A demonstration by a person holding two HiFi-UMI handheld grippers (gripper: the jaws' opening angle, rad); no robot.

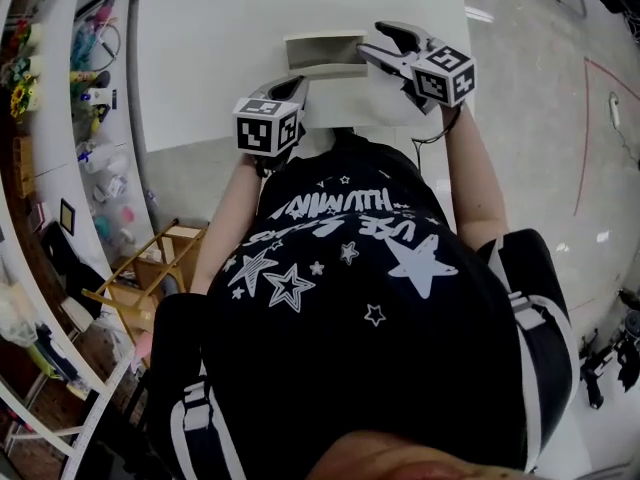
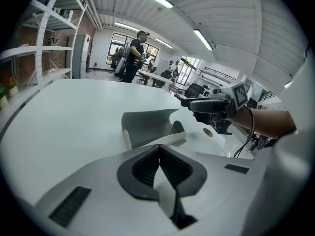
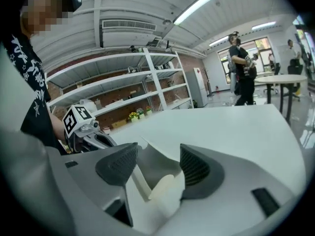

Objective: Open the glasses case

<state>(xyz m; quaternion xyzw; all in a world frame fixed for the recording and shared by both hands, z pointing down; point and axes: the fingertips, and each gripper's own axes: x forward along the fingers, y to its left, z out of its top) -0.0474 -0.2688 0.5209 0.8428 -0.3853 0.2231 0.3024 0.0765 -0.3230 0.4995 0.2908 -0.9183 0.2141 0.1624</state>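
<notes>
The glasses case [image 1: 322, 53] lies on the white worktop [image 1: 230, 38], near its front edge and just ahead of the person, whose black shirt [image 1: 350, 298] with white stars fills the lower part of the head view. The case is cream outside and gray inside, and its gray lining shows, with one flap standing up off the worktop. The left tongs [image 2: 158, 149] are closed, the two ribbed pads meeting at their tips with nothing between them. They sit just short of the case's near left corner, pointing at it, and whether they touch it cannot be told. The right tongs [image 3: 157, 154] are at the case's right end with their jaws apart. The rounded cream end of the case sits in the gap between them, close against one pad and clear of the other, so nothing is clamped. From the right gripper view the left tongs show beyond the case, with their marker cube [image 3: 76, 118] facing the camera. A bare forearm [image 2: 268, 122] runs out behind the right tongs in the left gripper view. White shelves [image 3: 123, 90] holding small items stand along the person's left side. Farther back in the room another person [image 2: 134, 53] in dark clothes stands beside other tables near bright windows.
</notes>
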